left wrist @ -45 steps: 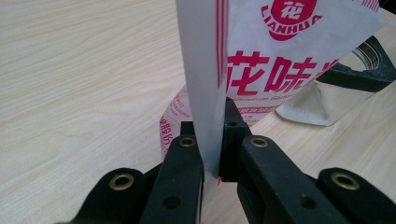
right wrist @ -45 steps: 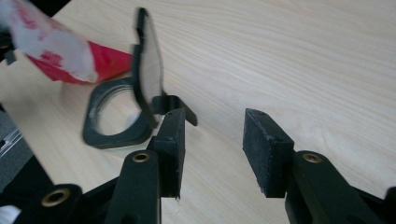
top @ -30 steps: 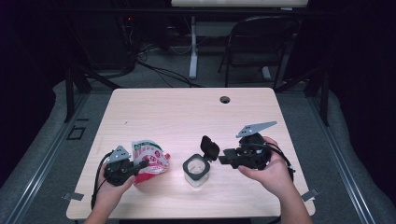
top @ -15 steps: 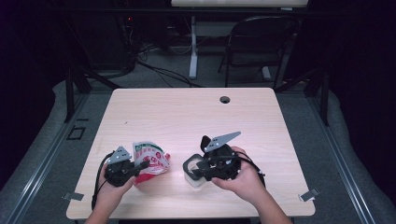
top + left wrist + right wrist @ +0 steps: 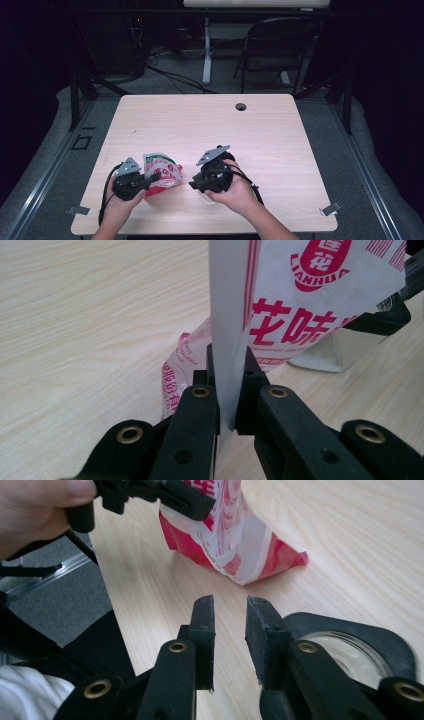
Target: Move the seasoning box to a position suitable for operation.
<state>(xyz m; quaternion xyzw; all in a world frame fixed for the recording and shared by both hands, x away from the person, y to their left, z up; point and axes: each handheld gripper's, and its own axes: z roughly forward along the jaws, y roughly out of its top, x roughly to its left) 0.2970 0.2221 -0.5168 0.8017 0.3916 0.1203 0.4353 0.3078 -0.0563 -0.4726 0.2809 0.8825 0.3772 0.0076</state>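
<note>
The left gripper (image 5: 150,178) is clamped on the edge of a red-and-white printed plastic seasoning packet (image 5: 162,172), its black jaws pressing the thin white seam between them in the left gripper view (image 5: 227,370); the packet stands off the pale wooden table (image 5: 210,125) near its front edge, lifted at the pinched side with its lower corner resting on the wood. The right gripper (image 5: 229,625) has just been closing its jaws, yet a gap remains and nothing lies between them; it points toward the packet (image 5: 235,540), near but apart. Just beside its right jaw sits a small clear glass jar with a black square-edged rim (image 5: 350,650), close under the right hand (image 5: 235,187) in the high view. By my judgement the packet is secured and raised, the jar is placed ready; what is left is a second grip on the packet, opening it, and tipping its contents into the jar.
</note>
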